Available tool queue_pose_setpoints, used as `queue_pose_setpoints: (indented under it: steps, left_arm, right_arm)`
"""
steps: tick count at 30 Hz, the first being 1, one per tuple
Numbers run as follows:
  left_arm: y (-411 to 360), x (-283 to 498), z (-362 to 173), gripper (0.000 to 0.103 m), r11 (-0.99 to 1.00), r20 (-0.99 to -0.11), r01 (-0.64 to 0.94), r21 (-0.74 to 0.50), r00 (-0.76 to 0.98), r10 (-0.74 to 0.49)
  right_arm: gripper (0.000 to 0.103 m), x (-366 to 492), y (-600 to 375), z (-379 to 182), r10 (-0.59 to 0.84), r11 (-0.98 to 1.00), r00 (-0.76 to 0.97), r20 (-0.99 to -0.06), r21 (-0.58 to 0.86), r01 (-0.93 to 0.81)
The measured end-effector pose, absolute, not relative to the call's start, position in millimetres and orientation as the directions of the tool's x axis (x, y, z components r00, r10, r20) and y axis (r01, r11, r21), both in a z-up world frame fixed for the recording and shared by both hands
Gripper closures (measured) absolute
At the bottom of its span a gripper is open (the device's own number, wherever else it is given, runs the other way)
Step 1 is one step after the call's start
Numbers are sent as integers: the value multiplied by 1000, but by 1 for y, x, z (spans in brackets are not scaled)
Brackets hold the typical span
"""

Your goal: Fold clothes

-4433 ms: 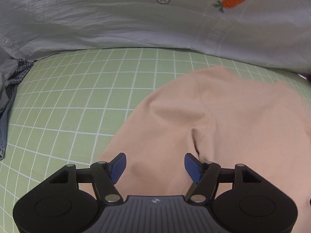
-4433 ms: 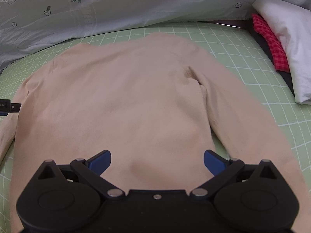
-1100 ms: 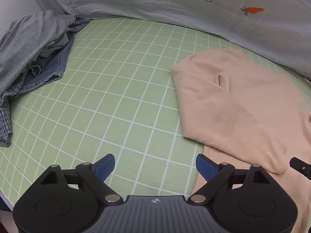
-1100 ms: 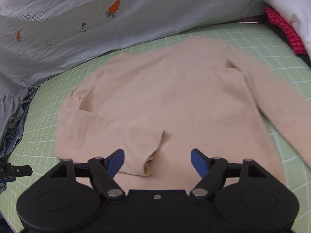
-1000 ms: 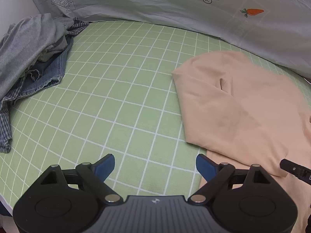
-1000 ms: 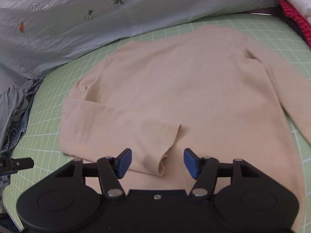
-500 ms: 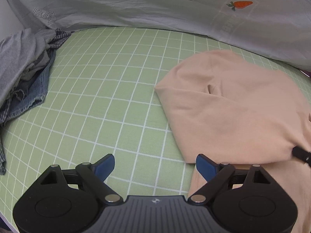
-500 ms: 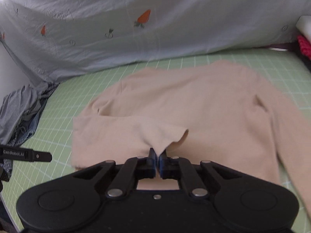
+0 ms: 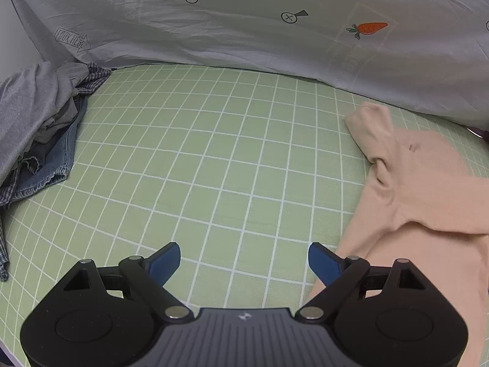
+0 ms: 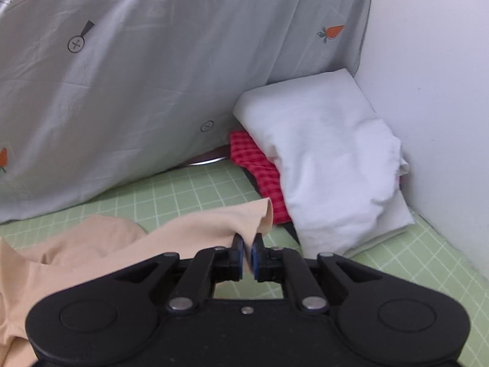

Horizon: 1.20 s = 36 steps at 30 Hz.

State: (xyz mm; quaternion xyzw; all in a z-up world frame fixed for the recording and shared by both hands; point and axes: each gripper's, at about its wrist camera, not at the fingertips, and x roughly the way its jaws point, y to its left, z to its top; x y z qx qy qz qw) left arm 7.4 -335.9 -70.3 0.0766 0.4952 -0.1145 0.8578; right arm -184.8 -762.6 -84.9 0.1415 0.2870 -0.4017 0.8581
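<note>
- Sleeve cuff (image 10: 262, 214) of the peach sweater (image 9: 428, 202) now lifted off the garment's body and carried out toward the stack of folded clothes (image 10: 321, 159); half a second ago clamped low over the sweater's middle, a second ago lying loose there between parted fingers.
- Sweater's near shoulder (image 9: 371, 122) now bunched and dragged toward the right of the green grid mat (image 9: 214, 153); a moment ago flat with the sleeve folded across.
- Likely meaning: sleeve fold being drawn across or redone, garment not yet a tidy packet.
- Right gripper (image 10: 247, 255): closed tight, blue pads pinching the cuff, fabric draping back to the left.
- Left gripper (image 9: 243, 260): spread wide, holding nothing, hovering over bare mat just beside the sweater's edge.
- Pile of grey and denim clothes (image 9: 39, 128) well apart at the mat's left.
</note>
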Motion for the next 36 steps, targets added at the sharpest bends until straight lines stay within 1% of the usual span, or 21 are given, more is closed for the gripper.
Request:
queue_pose_setpoints:
  steps: [1,2,3,4,5,6,8,11,14,17,21,24,28,30,31,33,34,35,36]
  left_arm:
    - [-334,4,-69,12,962,-863,272,9,489,-130]
    - [-332,0,-67,12,962,-858,272,0,494,-140]
    - [-331,-3,-65,12,962,-853,272,-9,500,-149]
    - [-329,-7,-63,12,962,-848,272,-18,505,-159]
    - [-327,-10,-62,12,962,-844,272,-27,510,-168]
    - [-325,-14,-60,12,962,-838,272,-36,515,-178]
    - [-321,-21,-56,12,961,-825,273,-53,530,-196]
    - [-311,-32,-48,11,957,-798,279,-75,559,-226]
    - [-300,-42,-45,11,953,-782,287,-102,568,-255]
    - [-287,-47,-44,11,944,-774,301,-131,564,-288]
    - [-271,-52,-46,9,930,-762,346,-124,567,-312]
    - [-259,-52,-47,9,919,-759,376,-117,563,-327]
    - [-238,-55,-50,8,907,-754,407,-105,562,-340]
    - [-227,-57,-52,8,906,-757,411,-104,557,-340]
    - [-220,-58,-55,8,908,-764,405,-108,551,-336]
    - [-206,-60,-60,8,913,-776,392,-115,538,-329]
    - [-200,-61,-63,8,915,-782,386,-119,531,-326]
    - [-193,-62,-66,8,917,-788,379,-123,524,-322]
    - [-186,-63,-68,8,919,-794,373,-126,518,-319]
  right_arm:
    - [66,-189,-763,-86,-612,633,500,-613,-1,774]
    - [43,-193,-756,-85,-604,640,516,-607,17,769]
    - [33,-197,-750,-84,-596,646,532,-602,34,763]
    - [17,-200,-738,-84,-589,653,549,-593,51,756]
    - [7,-201,-729,-84,-581,663,565,-586,63,746]
    - [2,-202,-716,-85,-570,678,587,-575,75,732]
    - [0,-204,-686,-88,-539,714,630,-559,94,694]
    - [0,-199,-645,-89,-487,741,646,-587,114,662]
    - [0,-201,-601,-86,-455,764,680,-575,141,630]
    - [0,-203,-557,-87,-395,807,709,-584,148,572]
    - [0,-200,-507,-95,-336,845,709,-620,135,518]
    - [0,-196,-479,-103,-258,831,688,-679,207,517]
    - [0,-178,-433,-108,-292,857,620,-728,88,507]
    - [1,-170,-411,-108,-313,852,601,-735,62,519]
    - [1,-167,-402,-110,-312,852,601,-736,63,519]
    - [7,-161,-384,-115,-299,857,602,-740,69,510]
    - [12,-157,-375,-118,-284,864,600,-748,71,498]
    - [15,-153,-367,-121,-270,871,596,-756,72,486]
    - [15,-150,-362,-124,-259,878,596,-760,72,474]
